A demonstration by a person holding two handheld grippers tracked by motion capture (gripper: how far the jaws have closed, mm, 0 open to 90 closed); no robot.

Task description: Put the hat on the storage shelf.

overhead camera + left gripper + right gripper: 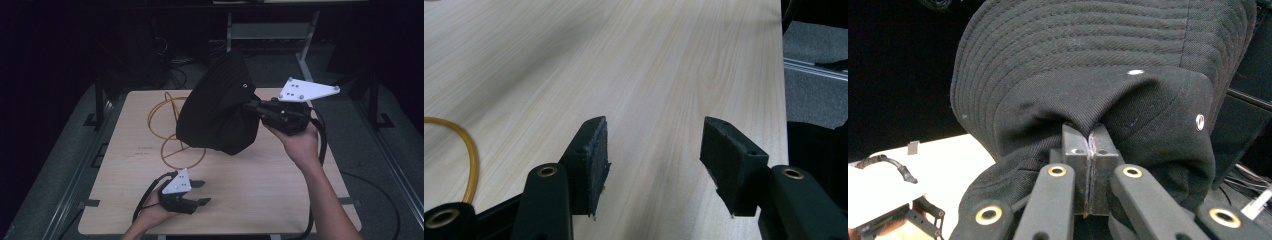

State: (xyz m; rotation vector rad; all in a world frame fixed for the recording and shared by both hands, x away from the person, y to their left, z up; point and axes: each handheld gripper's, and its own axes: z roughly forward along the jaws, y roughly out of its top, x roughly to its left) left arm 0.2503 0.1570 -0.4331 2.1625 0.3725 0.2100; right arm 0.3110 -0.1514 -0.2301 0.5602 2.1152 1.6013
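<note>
Right gripper (253, 107) lifts hat (220, 105), seemingly clear of table (260, 190).

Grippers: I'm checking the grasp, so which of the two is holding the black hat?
The right gripper, jaws pinched shut on the black hat above the table; the left gripper is open and empty.

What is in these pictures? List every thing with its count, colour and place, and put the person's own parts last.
bucket hat: one, black, lifted off the table, pinched at its crown by the right claw.
cable loop: one, orange-yellow, lying coiled on the table, partly behind the hat.
table: one, pale wood, centre of the high view.
metal frame: one, grey, on the floor beyond the table.
left claw: one, black with a white plate, near the table's front edge, jaws apart, nothing between them.
right claw: one, black with a white plate, raised at the table's right, jaws shut on hat fabric.
forearms: two, entering from the bottom.
</note>
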